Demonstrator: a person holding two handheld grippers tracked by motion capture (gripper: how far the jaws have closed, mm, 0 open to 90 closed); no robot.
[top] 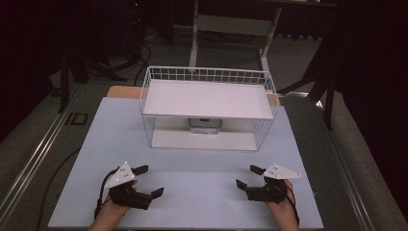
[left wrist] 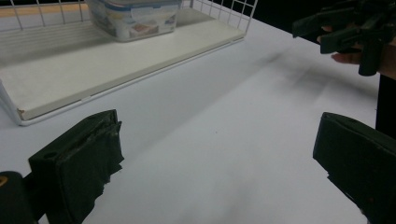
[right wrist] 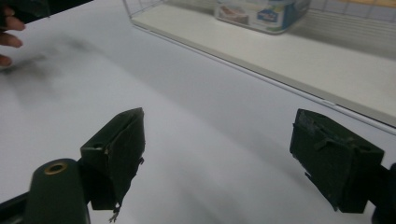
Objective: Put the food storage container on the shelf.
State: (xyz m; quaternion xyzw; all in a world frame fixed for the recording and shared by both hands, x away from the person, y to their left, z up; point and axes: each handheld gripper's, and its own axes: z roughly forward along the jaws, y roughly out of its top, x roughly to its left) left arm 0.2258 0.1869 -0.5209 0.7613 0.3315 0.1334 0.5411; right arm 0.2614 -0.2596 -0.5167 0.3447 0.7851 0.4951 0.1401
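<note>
White flat table: both grippers resting near front edge, well apart.
L gripper & R gripper: jaws wide, holding nothing. Clear plastic lidded container sits on lower shelf of white wire rack, rear centre.

white wire rack, container inside

Dim room, dark curtains behind. Grey carpeted floor with metal rails along both sides of the white table. White desk frame and black cables far ahead.
</note>
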